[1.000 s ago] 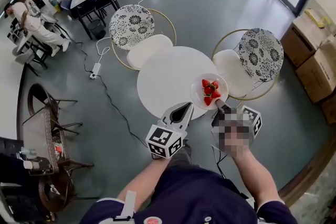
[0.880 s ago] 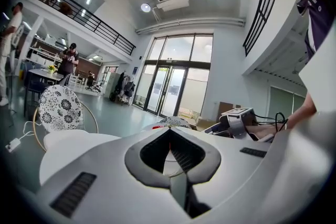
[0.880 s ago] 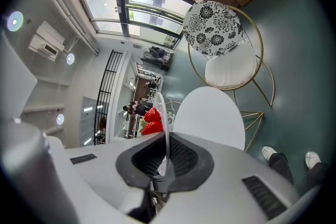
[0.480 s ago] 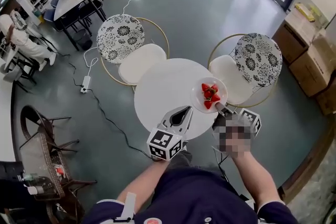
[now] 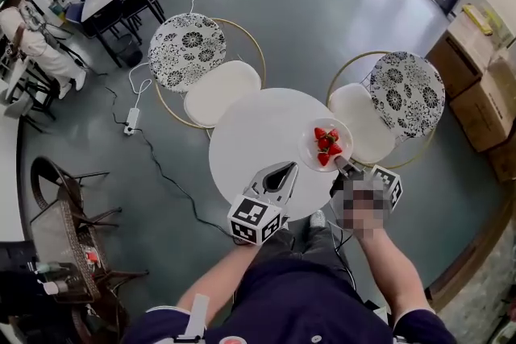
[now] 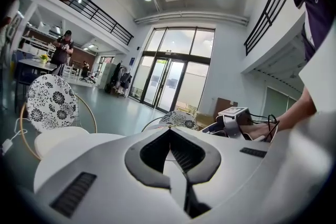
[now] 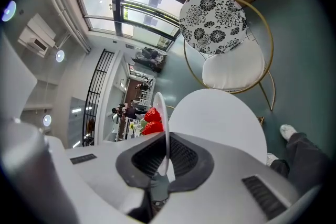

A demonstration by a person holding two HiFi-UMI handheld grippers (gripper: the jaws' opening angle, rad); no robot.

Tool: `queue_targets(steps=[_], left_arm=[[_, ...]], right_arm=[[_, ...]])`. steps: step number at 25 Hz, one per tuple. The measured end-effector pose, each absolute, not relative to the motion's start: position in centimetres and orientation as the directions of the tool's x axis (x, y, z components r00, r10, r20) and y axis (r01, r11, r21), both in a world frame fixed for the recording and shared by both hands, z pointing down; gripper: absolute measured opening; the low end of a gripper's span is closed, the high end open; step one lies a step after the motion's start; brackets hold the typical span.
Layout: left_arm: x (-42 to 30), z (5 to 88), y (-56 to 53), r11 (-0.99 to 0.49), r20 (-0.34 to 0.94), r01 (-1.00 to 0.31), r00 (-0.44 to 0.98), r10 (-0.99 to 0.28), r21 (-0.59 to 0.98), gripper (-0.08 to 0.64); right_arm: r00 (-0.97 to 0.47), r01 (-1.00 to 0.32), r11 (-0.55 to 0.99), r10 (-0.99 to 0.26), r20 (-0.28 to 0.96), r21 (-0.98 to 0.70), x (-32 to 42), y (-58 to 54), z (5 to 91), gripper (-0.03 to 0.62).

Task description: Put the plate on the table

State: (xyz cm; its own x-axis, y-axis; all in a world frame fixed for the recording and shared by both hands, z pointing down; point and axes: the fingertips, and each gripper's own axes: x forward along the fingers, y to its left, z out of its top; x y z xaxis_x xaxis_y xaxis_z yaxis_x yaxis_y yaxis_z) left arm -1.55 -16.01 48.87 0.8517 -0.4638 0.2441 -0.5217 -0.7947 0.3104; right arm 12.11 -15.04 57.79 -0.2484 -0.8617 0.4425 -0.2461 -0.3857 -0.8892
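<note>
Over the white table's (image 5: 258, 133) right edge, the plate (image 5: 310, 149) stays clamped in the right gripper's (image 5: 340, 163) fingers; left gripper's (image 5: 284, 168) fingers together.

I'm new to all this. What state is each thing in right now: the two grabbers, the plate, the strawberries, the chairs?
Right gripper: shut on the rim of the plate.
Left gripper: shut, empty, by the near edge of the table.
Plate: level, over the table's right side; touching it or not, cannot tell.
Strawberries: piled on the plate.
Chairs: both empty, drawn up to the table.
</note>
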Motion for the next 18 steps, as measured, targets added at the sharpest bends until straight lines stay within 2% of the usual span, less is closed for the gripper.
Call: queue_targets(steps=[12,18], left_arm=[[0.5,50.5,-18.7,-0.71,0.289,-0.646,0.762,-0.58,0.28,0.006],[0.8,52.1,-18.9,-0.68,0.324,-0.679,0.732,-0.599,0.278,0.006]], right_arm=[[-0.416,-0.292,-0.358,-0.788,0.455,-0.887,13.8,-20.3,61.9,0.014],[-0.48,-0.324,-0.374,-0.727,0.491,-0.869,13.5,-21.4,65.7,0.014]])
